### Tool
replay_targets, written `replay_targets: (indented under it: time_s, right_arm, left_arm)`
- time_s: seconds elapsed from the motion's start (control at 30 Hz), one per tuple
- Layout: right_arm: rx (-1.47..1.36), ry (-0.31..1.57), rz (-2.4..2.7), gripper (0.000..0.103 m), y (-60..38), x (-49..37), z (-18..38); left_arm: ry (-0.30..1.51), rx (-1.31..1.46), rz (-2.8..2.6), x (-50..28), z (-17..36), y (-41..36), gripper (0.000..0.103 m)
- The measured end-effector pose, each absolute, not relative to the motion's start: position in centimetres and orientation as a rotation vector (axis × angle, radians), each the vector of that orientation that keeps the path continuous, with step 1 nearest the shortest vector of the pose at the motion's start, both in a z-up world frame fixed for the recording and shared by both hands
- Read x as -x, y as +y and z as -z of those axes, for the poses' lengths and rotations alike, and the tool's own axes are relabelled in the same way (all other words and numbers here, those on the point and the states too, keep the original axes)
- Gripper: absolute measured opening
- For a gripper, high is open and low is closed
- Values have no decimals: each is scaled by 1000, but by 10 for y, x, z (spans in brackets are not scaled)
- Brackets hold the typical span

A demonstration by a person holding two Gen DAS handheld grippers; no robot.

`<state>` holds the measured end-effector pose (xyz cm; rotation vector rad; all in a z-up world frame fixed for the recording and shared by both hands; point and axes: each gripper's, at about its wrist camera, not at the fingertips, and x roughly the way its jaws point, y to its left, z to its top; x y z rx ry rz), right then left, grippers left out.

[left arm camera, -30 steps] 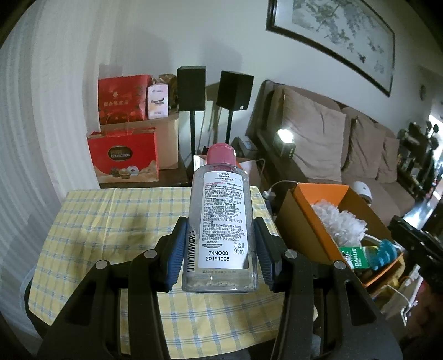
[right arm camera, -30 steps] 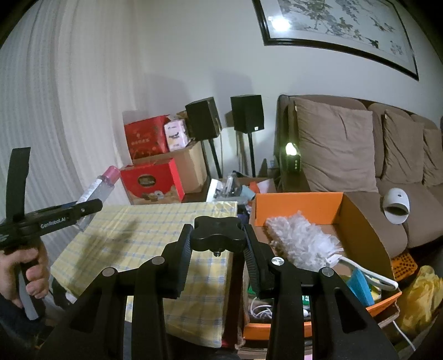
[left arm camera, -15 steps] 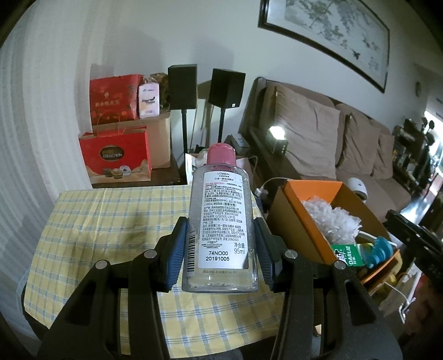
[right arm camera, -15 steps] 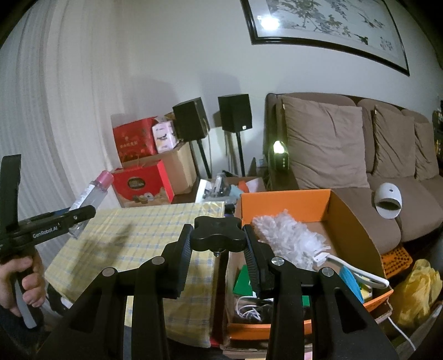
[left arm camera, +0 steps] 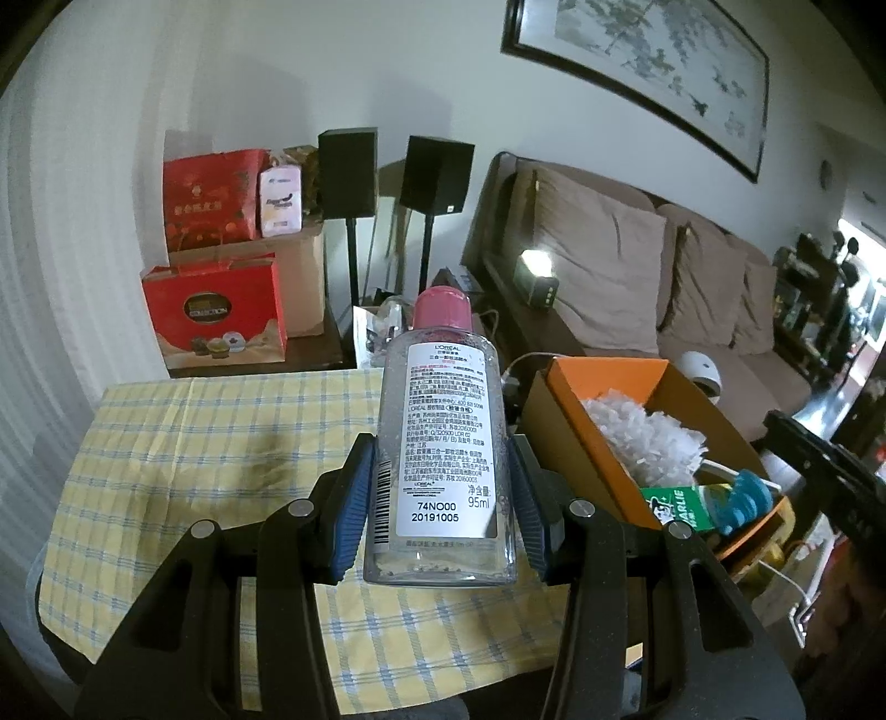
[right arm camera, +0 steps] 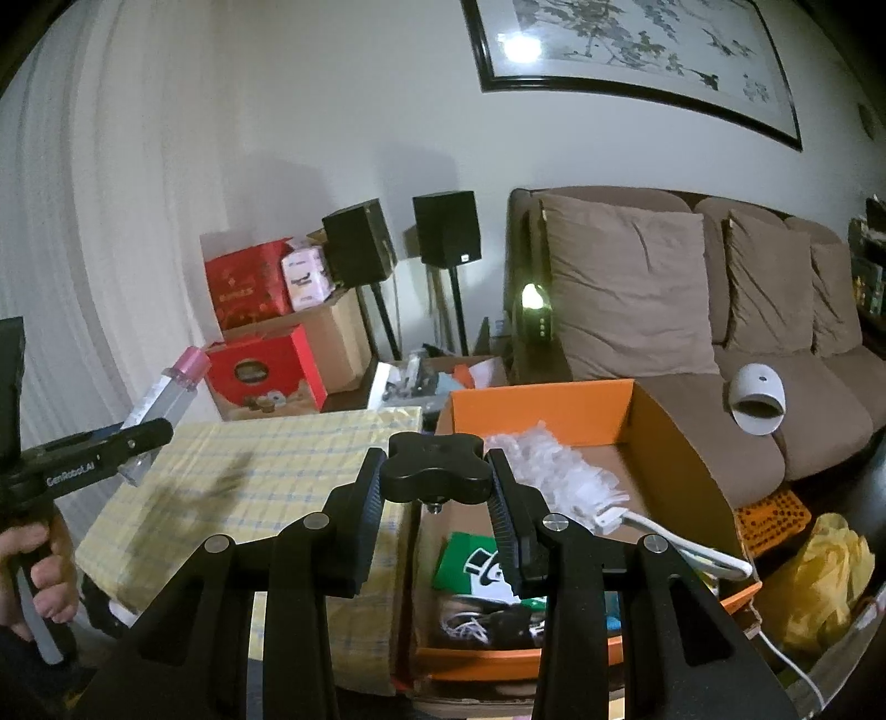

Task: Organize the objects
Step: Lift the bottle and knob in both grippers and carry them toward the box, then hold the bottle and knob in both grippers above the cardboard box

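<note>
Sofa [right arm camera: 720, 354] with brown cushions along the back wall, framed painting [right arm camera: 637, 50] above it. Table with yellow checked cloth [left arm camera: 210, 443] in front, bare top apart from a dark stain. Orange cardboard box [right arm camera: 681, 459] sits just right of the table, touching its edge; inside: white fluffy duster [right arm camera: 554, 471], green carton [left arm camera: 673, 501], blue item, cables. Behind the table: red gift boxes [left arm camera: 216, 315] stacked on and beside a brown carton, two black speakers [left arm camera: 349, 171] on stands. Yellow bag [right arm camera: 819, 581] on the floor right of the box.

Left gripper [left arm camera: 440, 504]: clamped on a clear bottle [left arm camera: 443, 448] with pink cap and white label facing the camera, blue pads pressing both sides. Bottle is held upright-ish above the table's near-right part, off the surface; right wrist view shows it tilted in the air at the table's left side [right arm camera: 166, 399], with a hand [right arm camera: 39, 576] on the gripper handle.

Right gripper [right arm camera: 437, 504]: clamped on a black four-lobed knob [right arm camera: 437, 471] with a short screw stub underneath, held in the air over the seam between table edge and orange box.
</note>
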<state>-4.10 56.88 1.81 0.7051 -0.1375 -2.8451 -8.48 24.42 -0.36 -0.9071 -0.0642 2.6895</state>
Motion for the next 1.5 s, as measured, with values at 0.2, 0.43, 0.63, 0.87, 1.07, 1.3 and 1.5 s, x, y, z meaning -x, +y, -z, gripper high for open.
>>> replay_targets:
  time_s: [0.2, 0.43, 0.63, 0.87, 1.07, 1.3, 1.5]
  right_arm:
    - [-709, -151, 2857, 36, 576, 42, -19]
    - [-715, -151, 2858, 36, 578, 43, -20]
    - [-720, -143, 2869, 36, 582, 45, -19]
    - [-724, -153, 2878, 36, 586, 48, -18]
    - [-725, -160, 2892, 36, 592, 48, -19]
    - [-731, -164, 2898, 36, 596, 49, -19]
    - [-734, -163, 2900, 36, 596, 49, -19]
  left_arm:
    - [-51, 892, -2669, 82, 0, 254, 44]
    - [-54, 880, -2651, 81, -4, 261, 44]
    - [-49, 873, -2628, 79, -6, 272, 44]
    - [-58, 883, -2614, 79, -4, 277, 44]
    - [-59, 887, -2608, 77, -3, 281, 44]
    - [-59, 884, -2593, 74, -4, 288, 44]
    - [-51, 879, -2583, 73, -4, 295, 44]
